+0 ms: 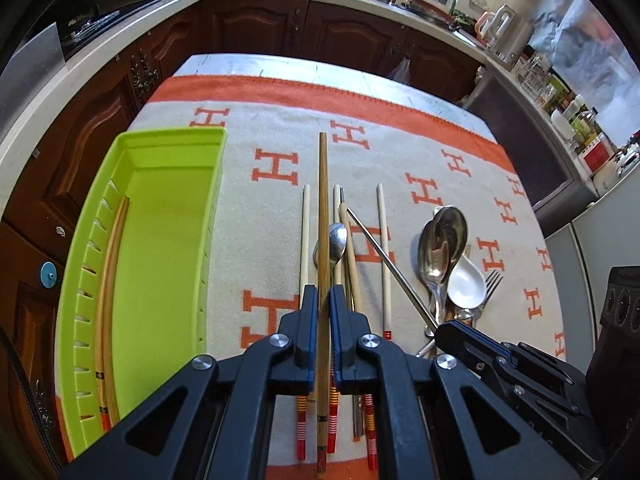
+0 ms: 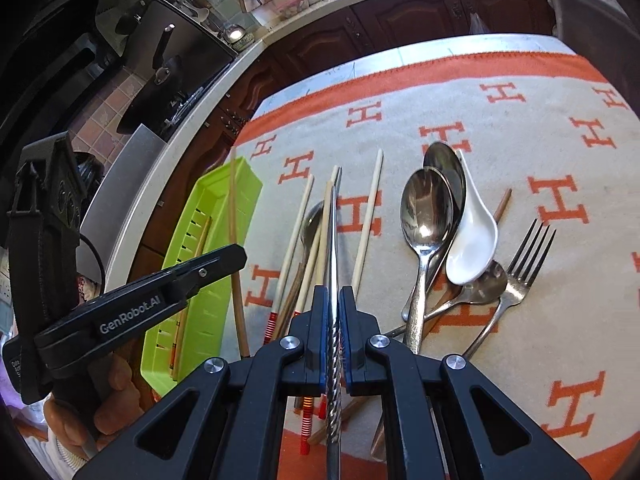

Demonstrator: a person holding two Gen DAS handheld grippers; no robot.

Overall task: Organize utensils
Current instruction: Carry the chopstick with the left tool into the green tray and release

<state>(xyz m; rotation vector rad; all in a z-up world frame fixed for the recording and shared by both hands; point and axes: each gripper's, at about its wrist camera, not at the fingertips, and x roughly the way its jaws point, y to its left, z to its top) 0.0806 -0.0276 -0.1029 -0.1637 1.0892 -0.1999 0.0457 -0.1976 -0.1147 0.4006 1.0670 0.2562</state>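
Between your left gripper's (image 1: 323, 300) pinching jaws a light, stiff wooden chopstick (image 1: 322, 200) sits secure, while your right gripper (image 2: 333, 304) pinches a slick metal chopstick (image 2: 333, 240) on its twisted handle.

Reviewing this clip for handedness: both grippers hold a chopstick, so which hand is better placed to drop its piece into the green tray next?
Left, probably. The left gripper, shut on the wooden chopstick, sits right beside the green tray. The right gripper, shut on the metal chopstick, would have to cross past it.

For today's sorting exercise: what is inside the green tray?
The green tray holds wooden chopsticks along its slotted side wall; the rest of the visible floor is bare. The left tongs cover its near corner.
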